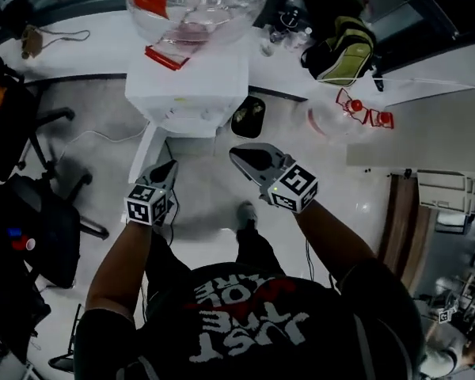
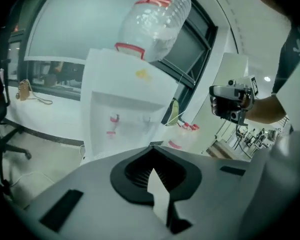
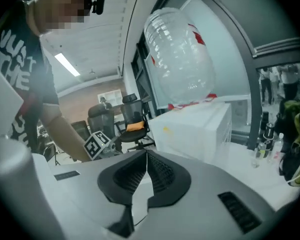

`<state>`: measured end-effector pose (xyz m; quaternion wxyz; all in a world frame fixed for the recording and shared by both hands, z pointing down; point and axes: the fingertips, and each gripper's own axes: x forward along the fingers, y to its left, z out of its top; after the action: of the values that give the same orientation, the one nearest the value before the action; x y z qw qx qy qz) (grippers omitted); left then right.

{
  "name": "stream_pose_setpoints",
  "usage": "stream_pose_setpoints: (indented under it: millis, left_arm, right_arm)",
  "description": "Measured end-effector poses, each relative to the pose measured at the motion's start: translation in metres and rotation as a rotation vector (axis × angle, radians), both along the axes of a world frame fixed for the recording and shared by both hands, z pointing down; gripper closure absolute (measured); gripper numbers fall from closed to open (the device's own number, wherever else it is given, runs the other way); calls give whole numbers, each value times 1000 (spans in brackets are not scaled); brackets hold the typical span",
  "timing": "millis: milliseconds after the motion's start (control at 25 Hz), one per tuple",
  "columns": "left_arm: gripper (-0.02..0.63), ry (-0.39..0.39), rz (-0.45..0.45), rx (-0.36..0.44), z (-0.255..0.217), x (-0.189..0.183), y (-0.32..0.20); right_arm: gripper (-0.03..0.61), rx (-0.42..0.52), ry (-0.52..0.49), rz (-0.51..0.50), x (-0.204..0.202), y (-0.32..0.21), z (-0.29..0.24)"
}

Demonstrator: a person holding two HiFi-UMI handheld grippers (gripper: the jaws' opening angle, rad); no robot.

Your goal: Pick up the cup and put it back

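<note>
- Left hand-held gripper [image 1: 169,166] and right hand-held gripper [image 1: 237,155] side by side in the head view, both clenched on nothing. Aimed at the front of the dispenser [image 1: 186,93], likely a ready pose ahead of a reach. No cup to be made out here, perhaps hidden from above by the bottle [image 1: 198,6] and the dispenser's top.
- In the left gripper view, jaws pressed together and empty. Pointed toward the taps [image 2: 113,119] in the dispenser's recess, the likeliest spot for the cup, though none discernible there. Right hand-held gripper off to one side, well apart.
- In the right gripper view, jaws likewise together with nothing between, angled past the dispenser's corner. Backpack [image 3: 296,134] on the desk [image 3: 240,154] beyond. Opening needed before any grasp.
</note>
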<state>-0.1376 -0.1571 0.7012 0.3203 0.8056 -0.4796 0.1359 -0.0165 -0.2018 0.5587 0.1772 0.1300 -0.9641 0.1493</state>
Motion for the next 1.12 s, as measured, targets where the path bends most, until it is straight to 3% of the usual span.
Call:
stream_pose_setpoints:
  millis: [200,360,680,1120]
  left_arm:
    - [606,-82,36,-60,117,29,-45]
    - [606,-148,42,-117,216,25,-59]
    - [600,-196,-3,-179,373,31,-103]
    - [343,-348,13,-204,503,5,-174]
  right_arm:
    - [543,-44,-31,43,21,-20,112]
    - [543,-62,-45,108,31,-23,206]
    - [543,-39,-46,138,49,-49,354]
    - [543,-100,-19,111,59,-26,488]
